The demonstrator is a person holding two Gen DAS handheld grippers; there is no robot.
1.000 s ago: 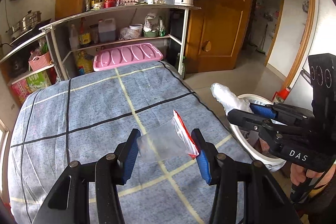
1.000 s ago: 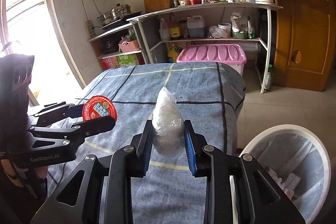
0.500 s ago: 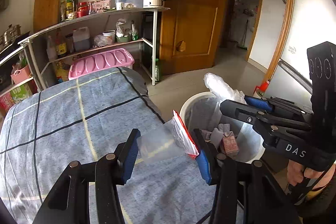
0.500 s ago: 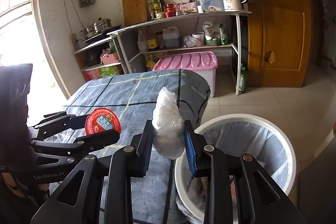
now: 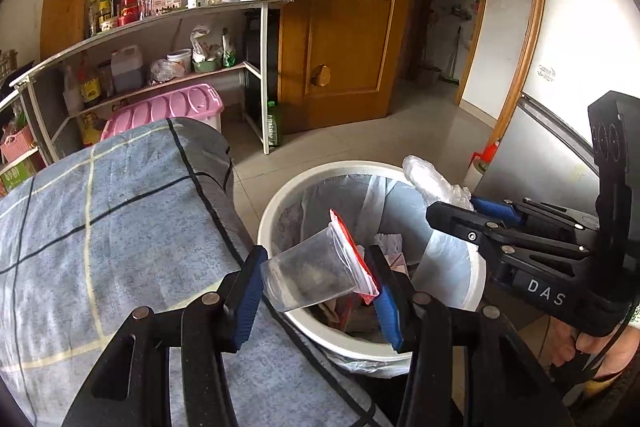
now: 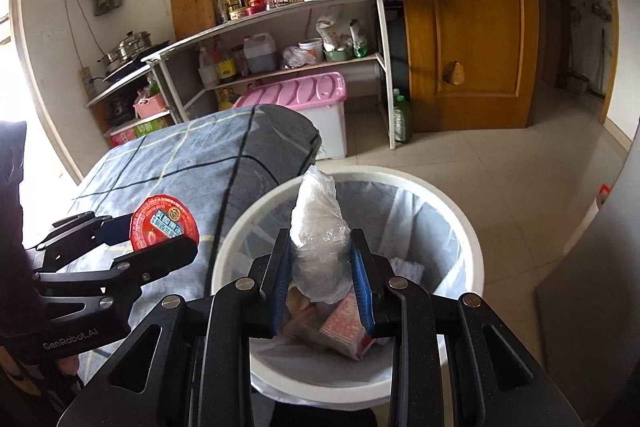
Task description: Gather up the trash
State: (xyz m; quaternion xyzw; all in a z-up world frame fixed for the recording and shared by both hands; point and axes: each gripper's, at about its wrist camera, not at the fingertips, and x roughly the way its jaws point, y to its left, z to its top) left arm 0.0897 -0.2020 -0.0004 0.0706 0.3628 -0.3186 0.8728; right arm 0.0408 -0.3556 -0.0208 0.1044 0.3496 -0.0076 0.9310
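"DAS" on right claw [image 5: 452, 203]; "GenRobot.AI" on left claw [image 6: 160, 231]

White bin [image 6: 460, 219]; clear cup [image 5: 308, 275] (red lid); blue-grey checked cloth [image 5: 120, 219]; pink box lid [image 6: 296, 91].

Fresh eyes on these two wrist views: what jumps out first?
The white round trash bin with a plastic liner, on the floor beside the blue checked bedspread, fills both views. Over it the right gripper pinches a crumpled clear plastic bag. The left gripper clamps a clear plastic cup with a red foil lid at the bin's near rim.
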